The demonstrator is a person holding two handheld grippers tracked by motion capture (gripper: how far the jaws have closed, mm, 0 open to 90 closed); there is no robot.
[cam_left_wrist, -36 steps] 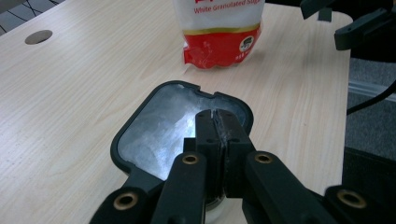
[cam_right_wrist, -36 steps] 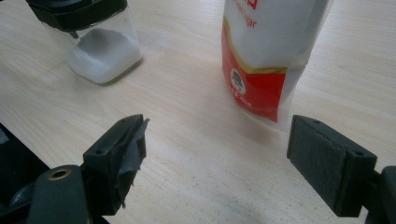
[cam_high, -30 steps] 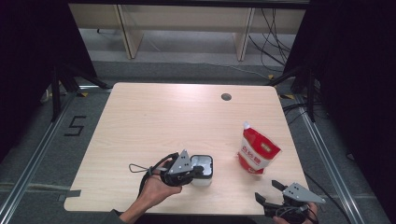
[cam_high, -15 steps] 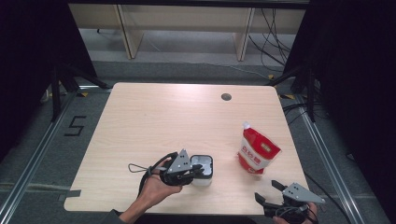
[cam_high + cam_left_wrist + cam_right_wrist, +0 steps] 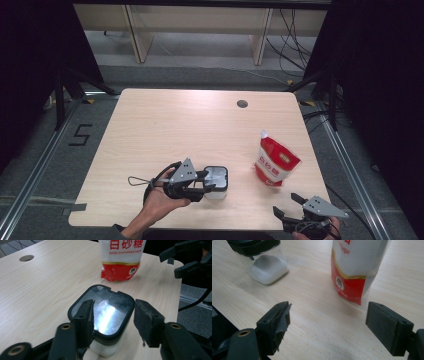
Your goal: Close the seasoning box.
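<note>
The left gripper (image 5: pixel 209 182) sits over the small clear jar (image 5: pixel 217 183) with the black-rimmed lid (image 5: pixel 102 312), and its fingers (image 5: pixel 86 317) have just been opening. They now stand apart on either side of the lid, which lies between them; the left one still seems to brush the rim, while the right one stands clear of it. The jar, with white grains inside, stands upright on the desk (image 5: pixel 175 125).

The right gripper (image 5: pixel 287 207) waits at the desk's near edge with its fingers (image 5: pixel 387 322) spread wide and nothing between them. The red and white sugar pouch (image 5: pixel 275 161) stands just beyond them.

The release looks barely finished, so the main risk is that the left finger drags the rim as the hand withdraws and tips or slides the light jar. The pouch stands tall and soft; a careless nudge from the right fingers could topple it, and sugar might spill if its top is open.
</note>
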